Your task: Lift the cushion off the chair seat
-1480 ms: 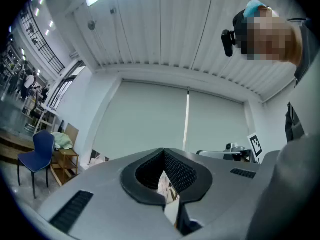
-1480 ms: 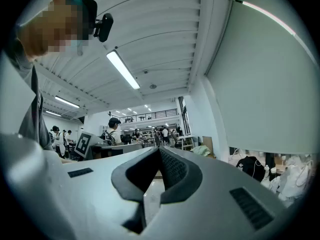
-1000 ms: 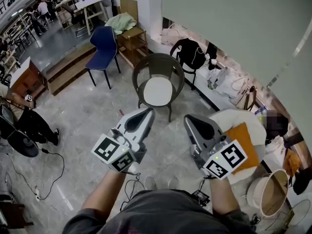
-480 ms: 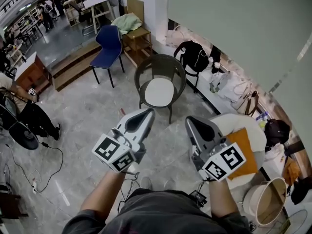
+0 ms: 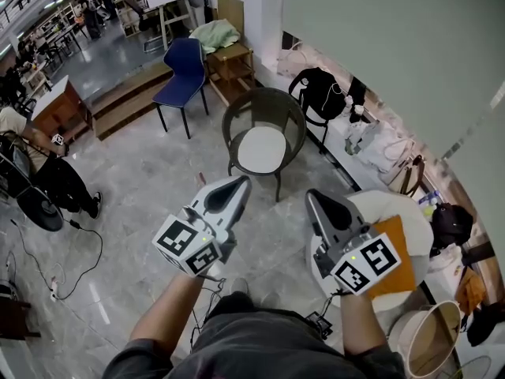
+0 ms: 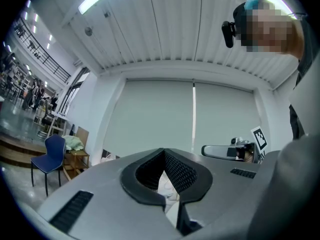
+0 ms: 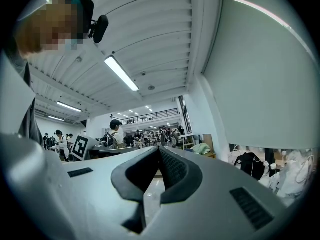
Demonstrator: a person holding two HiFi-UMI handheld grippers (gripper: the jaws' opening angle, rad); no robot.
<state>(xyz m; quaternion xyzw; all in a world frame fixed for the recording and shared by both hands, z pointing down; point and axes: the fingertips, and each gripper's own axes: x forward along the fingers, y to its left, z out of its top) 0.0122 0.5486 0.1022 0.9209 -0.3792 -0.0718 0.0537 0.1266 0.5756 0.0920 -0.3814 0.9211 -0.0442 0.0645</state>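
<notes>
The cushion (image 5: 263,149), white and round, lies flat on the seat of the wicker chair (image 5: 234,119), ahead of me across the bare floor (image 5: 150,180). Nothing has touched it. Over the last second the chair has drifted only a little to the right in my head view, and the blue chair (image 5: 186,68) behind it has slid the same way. I judge that my own stance and gaze are shifting, not the furniture.

My left hand-held gripper (image 5: 241,181) points level towards the chair. Its pads stay pressed together at the tip with nothing between them. My right hand-held gripper (image 5: 312,195) is the same, closed and empty, and sits a touch lower and further right in the view than it did. Both are well short of the chair.

So the lift has not begun, and I am only closing in. Before I can take the cushion's edge I must open the jaws and bring them down to the seat.

The orange pad (image 5: 394,239) on the pale seat by my right is not my target.
</notes>
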